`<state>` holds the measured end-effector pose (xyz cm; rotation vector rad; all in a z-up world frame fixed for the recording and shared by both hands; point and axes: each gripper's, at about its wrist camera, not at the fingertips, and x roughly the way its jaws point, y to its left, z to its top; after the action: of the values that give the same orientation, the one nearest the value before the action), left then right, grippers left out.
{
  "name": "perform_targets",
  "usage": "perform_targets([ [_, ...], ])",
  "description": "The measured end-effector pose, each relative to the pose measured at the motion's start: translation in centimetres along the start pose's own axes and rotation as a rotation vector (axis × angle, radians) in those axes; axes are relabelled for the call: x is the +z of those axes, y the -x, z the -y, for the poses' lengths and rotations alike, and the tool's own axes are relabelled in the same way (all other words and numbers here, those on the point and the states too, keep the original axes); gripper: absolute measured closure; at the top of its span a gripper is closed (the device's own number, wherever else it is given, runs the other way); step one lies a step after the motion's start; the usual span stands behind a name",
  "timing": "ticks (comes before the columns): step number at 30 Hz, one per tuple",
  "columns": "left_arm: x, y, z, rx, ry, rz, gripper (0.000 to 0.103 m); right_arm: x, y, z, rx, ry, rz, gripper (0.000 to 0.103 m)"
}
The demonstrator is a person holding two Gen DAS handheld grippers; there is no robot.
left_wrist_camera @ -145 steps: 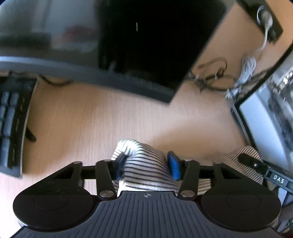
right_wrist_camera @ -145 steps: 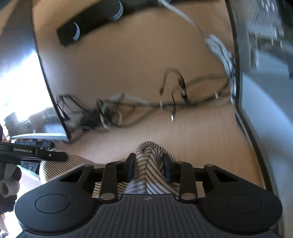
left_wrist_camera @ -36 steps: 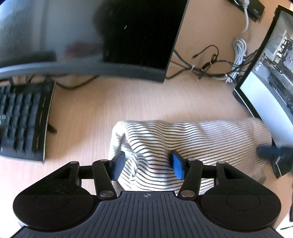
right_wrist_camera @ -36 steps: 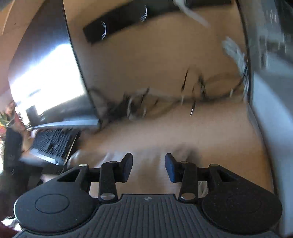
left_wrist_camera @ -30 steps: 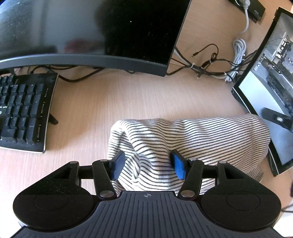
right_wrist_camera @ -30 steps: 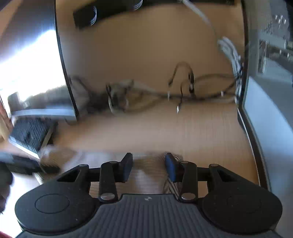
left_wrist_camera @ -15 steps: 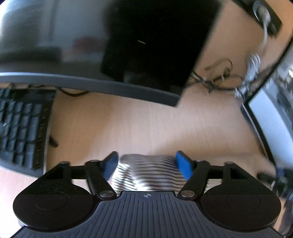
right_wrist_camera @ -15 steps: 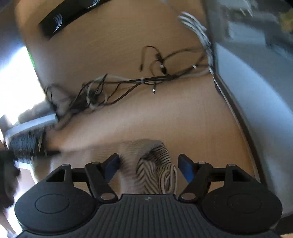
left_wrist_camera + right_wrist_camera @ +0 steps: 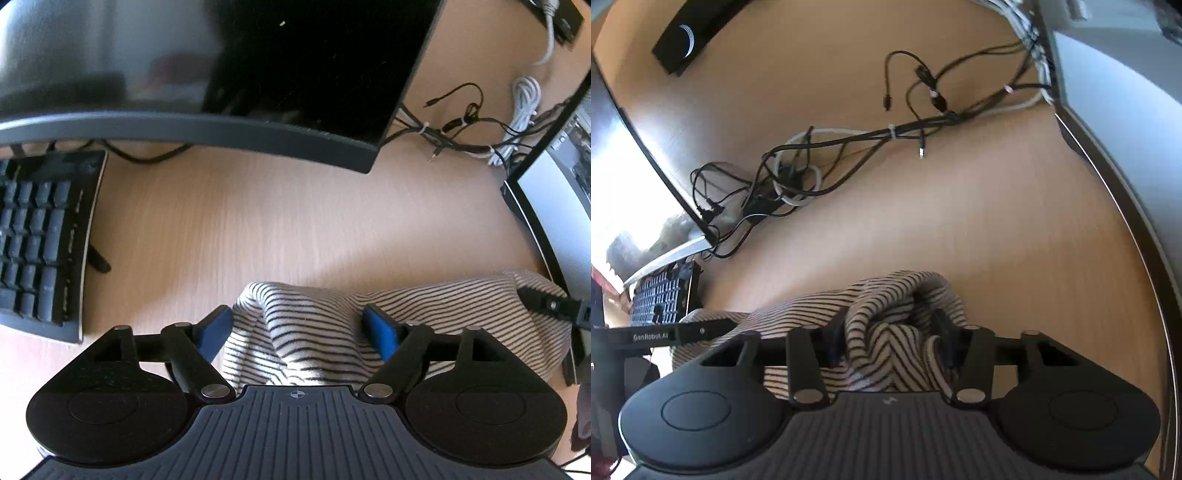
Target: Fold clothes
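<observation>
A white garment with thin black stripes (image 9: 424,314) lies bunched on the wooden desk (image 9: 258,229). In the left wrist view, my left gripper (image 9: 299,325) is open, its blue-padded jaws wide on either side of a raised fold at the garment's left end. In the right wrist view, the garment (image 9: 798,310) is crumpled into a ridge. My right gripper (image 9: 890,332) straddles that ridge with its jaws apart and the cloth loose between them. The right gripper's tip (image 9: 546,304) shows at the garment's far right end in the left wrist view.
A dark curved monitor (image 9: 221,74) stands over the desk at the back. A black keyboard (image 9: 37,240) lies at the left. A second monitor (image 9: 554,206) stands at the right. Tangled cables (image 9: 849,158) lie behind the garment. The left gripper's arm (image 9: 665,336) shows at left.
Both grippers held bunched cloth, let it go, and opened wide. The garment spread out flat, then both grippers came back down over its two ends, which now bunch between the jaws.
</observation>
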<state>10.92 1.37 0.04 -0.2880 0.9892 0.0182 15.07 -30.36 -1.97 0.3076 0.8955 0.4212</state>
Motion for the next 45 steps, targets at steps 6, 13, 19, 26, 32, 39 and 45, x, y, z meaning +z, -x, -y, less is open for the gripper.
perform_targets([
  [6, 0.7, 1.0, -0.1, -0.089, -0.004, 0.071, 0.068, 2.4, 2.1, -2.2, 0.047, 0.085, 0.13, 0.071],
  [13, 0.5, 5.8, 0.1, -0.132, -0.085, 0.214, 0.073, -2.0, 4.9, -2.2, 0.038, 0.127, 0.127, 0.078],
  [19, -5.5, 5.9, -1.4, -0.137, -0.1, 0.107, 0.069, -5.5, 5.6, -0.6, 0.047, 0.054, 0.098, 0.078],
  [26, -3.4, 9.7, -1.8, -0.149, -0.05, 0.246, 0.056, -5.6, 5.4, -2.2, -0.012, 0.161, 0.104, 0.078],
  [32, -1.6, 9.2, 1.3, -0.23, -0.13, 0.298, 0.043, -5.5, 5.8, -2.6, -0.022, 0.213, 0.101, 0.076],
  [39, -5.0, 4.2, 2.2, -0.203, -0.181, 0.091, 0.043, -4.0, 9.1, -4.6, -0.11, 0.332, 0.216, 0.051],
  [45, -4.3, 3.5, 2.2, -0.217, -0.177, 0.076, 0.04, -2.9, 8.7, -6.8, 0.029, 0.37, 0.227, 0.051],
])
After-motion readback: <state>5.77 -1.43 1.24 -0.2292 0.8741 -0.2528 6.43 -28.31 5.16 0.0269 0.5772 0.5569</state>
